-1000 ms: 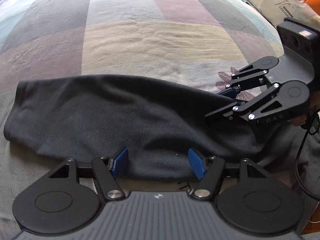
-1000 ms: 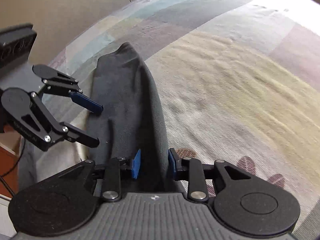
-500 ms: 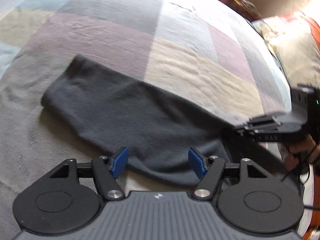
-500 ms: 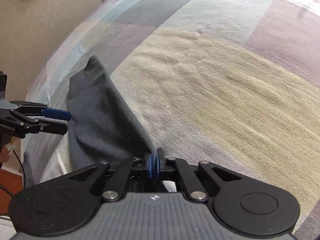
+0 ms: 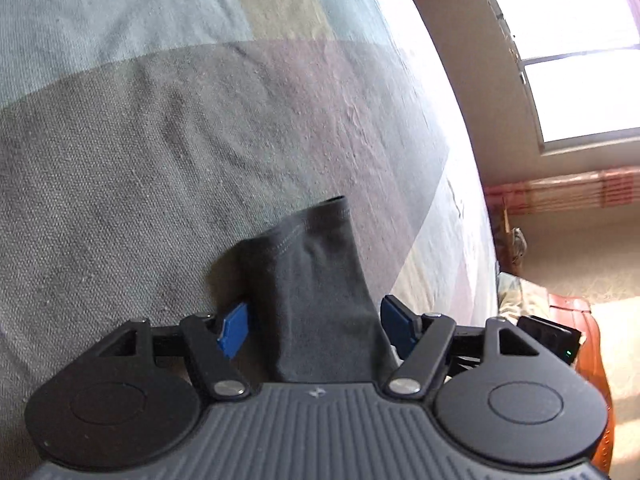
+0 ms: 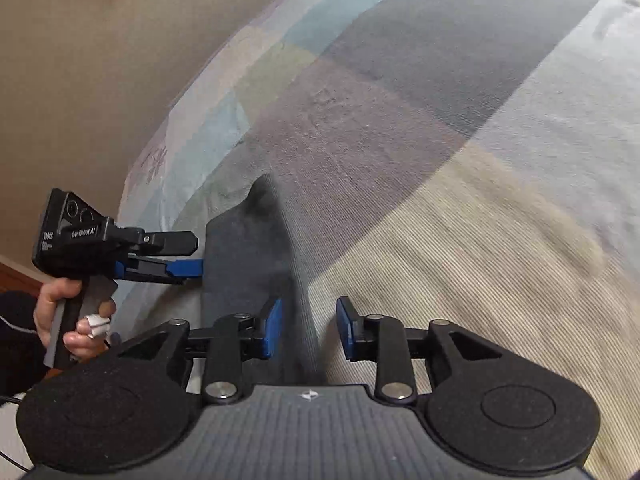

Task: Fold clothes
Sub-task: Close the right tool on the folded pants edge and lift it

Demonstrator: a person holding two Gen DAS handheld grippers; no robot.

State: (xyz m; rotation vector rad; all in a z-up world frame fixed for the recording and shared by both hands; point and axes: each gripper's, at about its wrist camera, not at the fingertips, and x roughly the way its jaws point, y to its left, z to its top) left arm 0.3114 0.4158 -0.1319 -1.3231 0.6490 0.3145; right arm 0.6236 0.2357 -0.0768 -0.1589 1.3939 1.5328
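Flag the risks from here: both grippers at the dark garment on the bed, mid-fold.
1. The right gripper has its jaws opening around the dark garment, and its pads do not seem to press the cloth, so that end could slump and undo the fold.
2. The left gripper also stands open around the cloth; closing now may catch only one layer.
3. Both grippers work close together at the same end, so their fingers could collide or snag the bedspread.

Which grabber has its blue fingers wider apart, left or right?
The left gripper: its opening jaws straddle the full width of the dark grey folded garment. The right gripper, jaws also opening, leaves a narrower gap around only the garment's edge.
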